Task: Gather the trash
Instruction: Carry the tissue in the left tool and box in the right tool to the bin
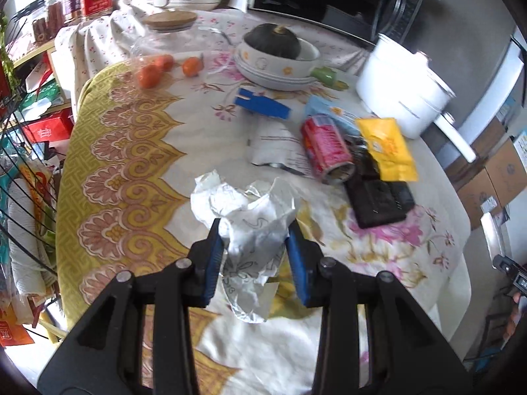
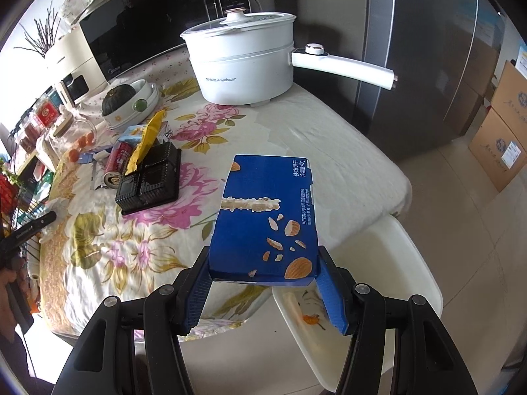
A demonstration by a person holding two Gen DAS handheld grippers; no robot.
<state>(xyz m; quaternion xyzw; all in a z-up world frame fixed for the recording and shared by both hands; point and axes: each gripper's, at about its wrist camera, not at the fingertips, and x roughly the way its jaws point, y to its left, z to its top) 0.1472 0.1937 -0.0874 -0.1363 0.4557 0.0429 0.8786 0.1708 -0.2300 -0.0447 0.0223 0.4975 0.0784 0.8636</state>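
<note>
My left gripper [image 1: 255, 230] is shut on a crumpled wad of white paper and foil [image 1: 250, 217], which hangs just above the flowered tablecloth [image 1: 131, 151]. Beyond it lie a red drink can [image 1: 326, 148] on its side, a yellow wrapper [image 1: 387, 148], a black plastic tray [image 1: 378, 200], a white printed pouch [image 1: 276, 144] and a torn blue carton piece [image 1: 263, 103]. In the right wrist view my right gripper [image 2: 263, 256] is shut on a blue biscuit box [image 2: 266, 217], held over the table's near edge. The can [image 2: 118, 161] and the tray [image 2: 151, 177] lie far left there.
A white electric pot [image 2: 243, 62] with a long handle stands at the back, with a microwave [image 2: 138, 29] behind it. Stacked bowls hold a dark squash [image 1: 273, 41]. Tangerines [image 1: 150, 74] lie by a glass jar. A white chair [image 2: 378, 283] stands beside the table, and a wire rack [image 1: 19, 177] at its left.
</note>
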